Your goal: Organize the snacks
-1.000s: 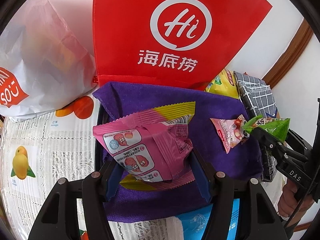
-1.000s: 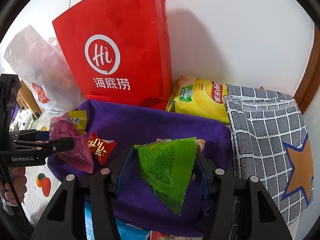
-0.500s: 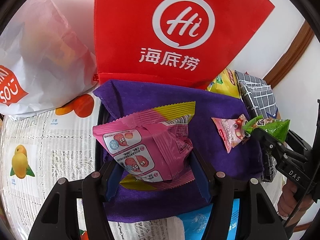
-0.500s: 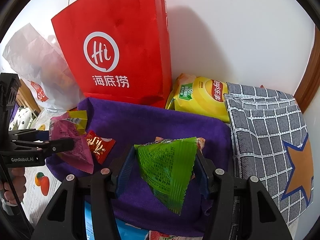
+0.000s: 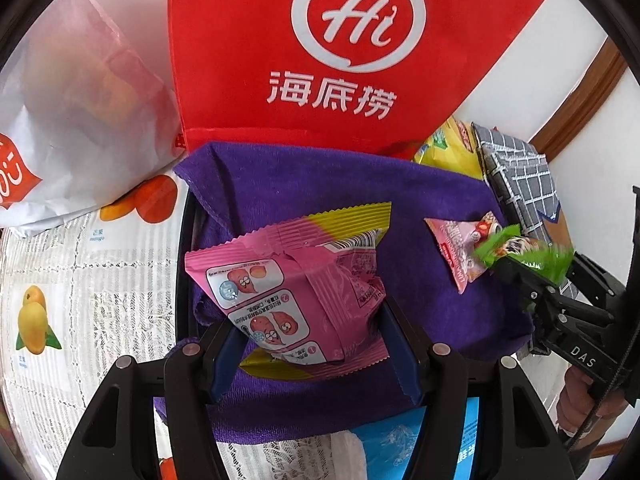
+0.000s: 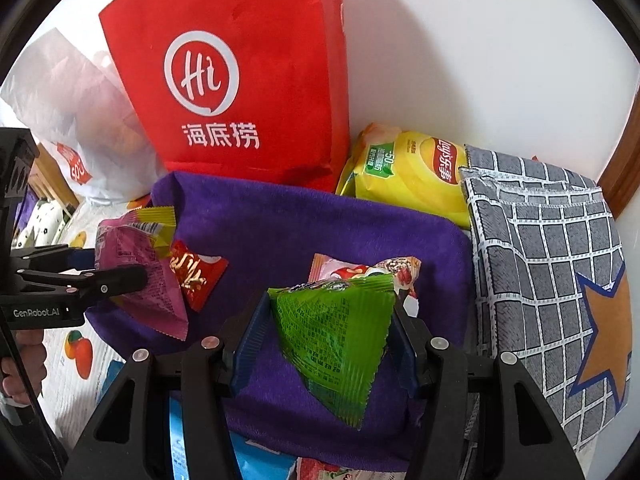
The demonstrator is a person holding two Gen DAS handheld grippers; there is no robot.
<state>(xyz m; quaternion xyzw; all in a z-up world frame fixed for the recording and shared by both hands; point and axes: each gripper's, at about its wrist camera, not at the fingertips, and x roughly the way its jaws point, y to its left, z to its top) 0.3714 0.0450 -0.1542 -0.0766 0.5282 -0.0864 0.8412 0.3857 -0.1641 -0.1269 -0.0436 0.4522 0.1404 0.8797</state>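
The red bag (image 5: 328, 52) stands largest at the back against the wall, one of it, with one white plastic bag (image 5: 76, 120) beside it and one grey checked cloth bag (image 6: 548, 264) to my right; over the last second all of these have grown a little in both my views, so I judge I am carrying both packets toward the back. One purple towel (image 6: 304, 220) covers the bench (image 5: 80, 264) below me. One yellow chip bag (image 6: 404, 168) lies behind it. My left gripper (image 5: 316, 336) has its jaws closed on the pink packet (image 5: 296, 280); my right gripper (image 6: 328, 344) has its jaws closed on the green packet (image 6: 332, 336), both lifted above the towel. Two small packets lie loose on the towel: one pale pink (image 5: 460, 244), one red (image 6: 196, 272).
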